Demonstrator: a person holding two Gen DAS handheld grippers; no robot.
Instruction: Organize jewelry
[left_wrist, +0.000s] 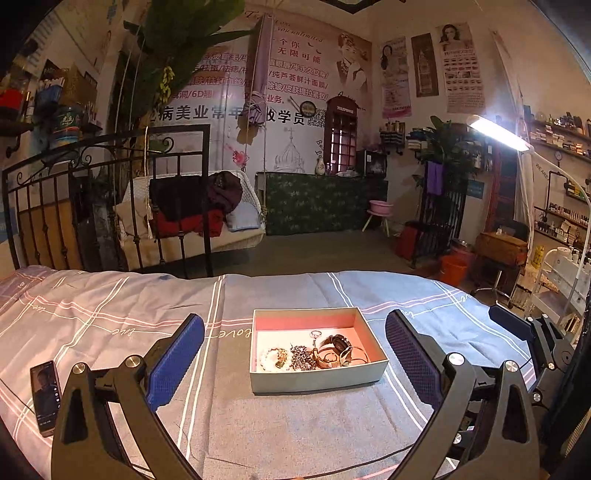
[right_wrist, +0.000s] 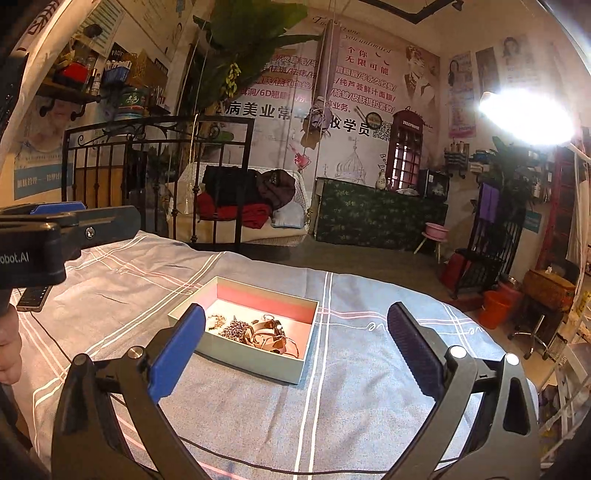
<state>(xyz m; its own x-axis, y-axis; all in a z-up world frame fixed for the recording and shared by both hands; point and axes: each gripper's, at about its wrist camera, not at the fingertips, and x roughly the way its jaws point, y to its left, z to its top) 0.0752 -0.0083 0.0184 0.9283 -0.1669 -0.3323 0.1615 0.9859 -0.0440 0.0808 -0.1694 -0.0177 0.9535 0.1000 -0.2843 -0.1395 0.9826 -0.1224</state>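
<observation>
**tinkerbee:** So where's the stuff sitting? From the left wrist view the left gripper (left_wrist: 295, 354) has its blue pads spread wide with nothing between them, and the box (left_wrist: 317, 380) is dead ahead of it, framed right between the two fingers on the bedspread (left_wrist: 110, 314).

**moss_hands:** Yep. The right gripper (right_wrist: 295, 347) is spread open and empty too. For that one the box (right_wrist: 255, 363) lies ahead and a bit toward its left finger, which covers the near corner. All the jewelry is piled along the near side of the box floor: a pale bead bracelet (left_wrist: 266, 359) farthest left, a dark beaded cluster (left_wrist: 303, 357) next to it, then a watch (left_wrist: 340, 345) tangled up with some thin gold-coloured bangles (left_wrist: 356, 355).

**tinkerbee:** How would that lot handle, you reckon?

**moss_hands:** Light and floppy, mostly. The bead strands will probably sag and drape, so pinching across a bunched part seems safer than catching a single bead. Bangles look stiff but thin and slick, likely to pop out of the pads. The watch looks like the easiest grab, across the strap beside the case. Since they're touching, lifting one may drag a neighbour along.

**tinkerbee:** And the box?

**moss_hands:** Cardboard, probably light, so it could slide on that soft cover if nudged.
</observation>
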